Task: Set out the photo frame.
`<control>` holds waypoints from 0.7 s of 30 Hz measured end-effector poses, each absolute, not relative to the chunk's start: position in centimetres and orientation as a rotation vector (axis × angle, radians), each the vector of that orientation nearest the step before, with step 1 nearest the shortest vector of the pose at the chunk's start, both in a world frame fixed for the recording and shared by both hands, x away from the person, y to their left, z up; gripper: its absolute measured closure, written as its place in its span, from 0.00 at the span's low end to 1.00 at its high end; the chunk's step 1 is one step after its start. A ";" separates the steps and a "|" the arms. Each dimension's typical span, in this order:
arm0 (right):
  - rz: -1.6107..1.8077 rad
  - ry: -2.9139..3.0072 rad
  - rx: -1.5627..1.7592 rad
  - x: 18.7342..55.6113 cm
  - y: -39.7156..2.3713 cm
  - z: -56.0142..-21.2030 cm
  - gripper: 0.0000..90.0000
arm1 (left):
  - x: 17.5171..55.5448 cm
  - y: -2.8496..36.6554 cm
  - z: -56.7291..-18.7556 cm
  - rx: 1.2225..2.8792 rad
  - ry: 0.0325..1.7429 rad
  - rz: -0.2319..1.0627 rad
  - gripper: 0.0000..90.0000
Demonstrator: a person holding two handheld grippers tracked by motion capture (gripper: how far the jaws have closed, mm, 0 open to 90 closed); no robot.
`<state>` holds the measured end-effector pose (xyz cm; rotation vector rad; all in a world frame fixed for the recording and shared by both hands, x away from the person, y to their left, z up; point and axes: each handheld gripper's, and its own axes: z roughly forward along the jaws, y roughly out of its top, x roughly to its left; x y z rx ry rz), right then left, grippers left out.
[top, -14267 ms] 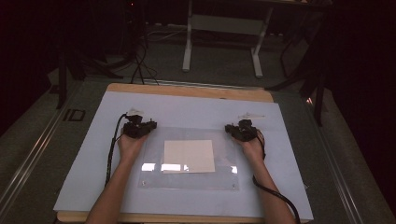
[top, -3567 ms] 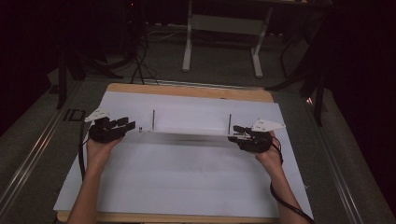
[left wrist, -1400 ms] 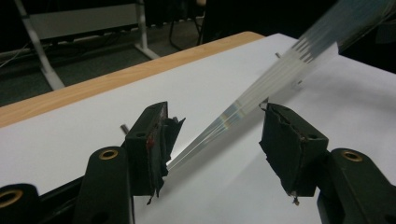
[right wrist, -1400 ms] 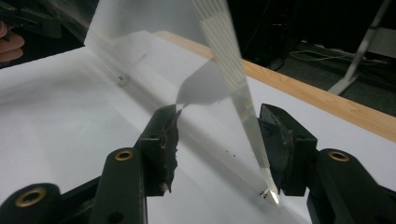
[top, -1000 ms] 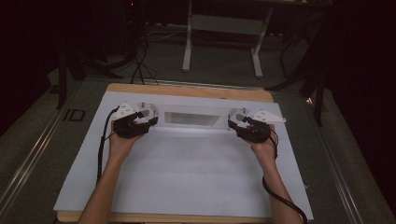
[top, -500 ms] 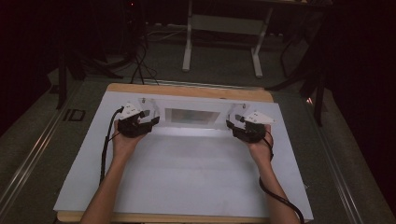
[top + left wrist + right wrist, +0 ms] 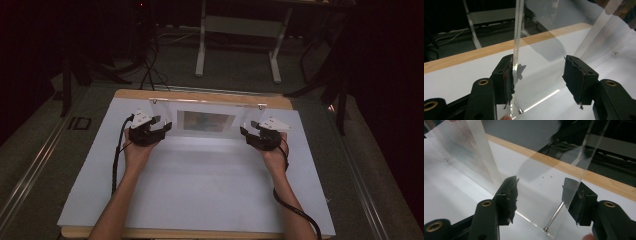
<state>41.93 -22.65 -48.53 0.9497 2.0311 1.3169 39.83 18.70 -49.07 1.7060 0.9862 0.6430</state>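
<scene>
A clear acrylic panel [image 7: 240,117] with a paper sheet [image 7: 208,121] in it stands on its long edge near the table's far side. My left gripper [image 7: 162,126] is at its left end, my right gripper [image 7: 248,129] at its right end. In the left gripper view the panel's edge [image 7: 517,37] rises just beside the left pad, while the other pad stands far off. My right gripper [image 7: 540,192] has the panel's edge [image 7: 584,147] by its right pad, the left pad free. Both pairs of jaws have just been opening, the panel between them unpressed.
A white mat [image 7: 200,185] covers the table, with a wooden strip [image 7: 200,95] along the far edge. Small screws [image 7: 520,111] [image 7: 545,228] sit at the panel's lower corners. Beyond the table stand a metal-legged frame [image 7: 200,50] and floor cables [image 7: 150,70]. Gripper cables trail along both forearms.
The panel, flat on the mat at first, has tipped further upright over the last second, its top edge now higher and farther back. Both hands shifted slightly toward it.
</scene>
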 end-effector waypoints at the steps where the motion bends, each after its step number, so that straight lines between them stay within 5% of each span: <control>1: 1.308 2.029 0.945 41.9 -22.6 -48.5 0.50 | 39.9 18.6 -49.1 1.707 0.989 0.647 0.48; 21: 1.290 2.016 0.938 41.2 -22.4 -47.6 0.50 | 39.1 18.1 -48.5 1.705 1.016 0.685 0.47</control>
